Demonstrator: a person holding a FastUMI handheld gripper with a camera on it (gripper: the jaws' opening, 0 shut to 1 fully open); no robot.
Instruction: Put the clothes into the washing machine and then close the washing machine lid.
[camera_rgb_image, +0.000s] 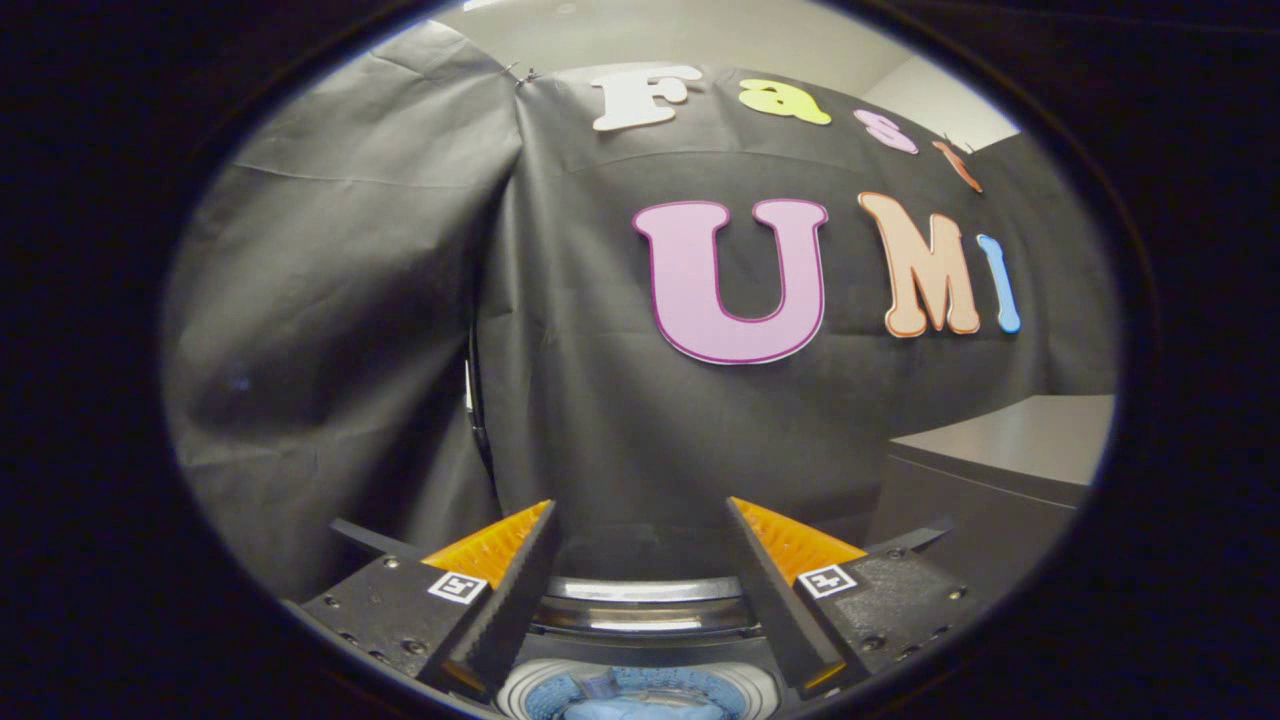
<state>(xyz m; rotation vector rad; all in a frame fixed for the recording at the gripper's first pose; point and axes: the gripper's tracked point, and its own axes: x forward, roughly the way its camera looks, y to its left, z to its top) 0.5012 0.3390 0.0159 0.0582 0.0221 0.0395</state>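
Fingers (640, 560) hung wide and empty above the washer (640, 610), blue clothes (640, 703) already in the drum, soft and light; the lid, likely stiff, wanted an edge grip.

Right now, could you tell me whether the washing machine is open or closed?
Open: the washing machine shows its drum with blue clothes inside, below the gripper, whose fingers are spread and hold nothing.
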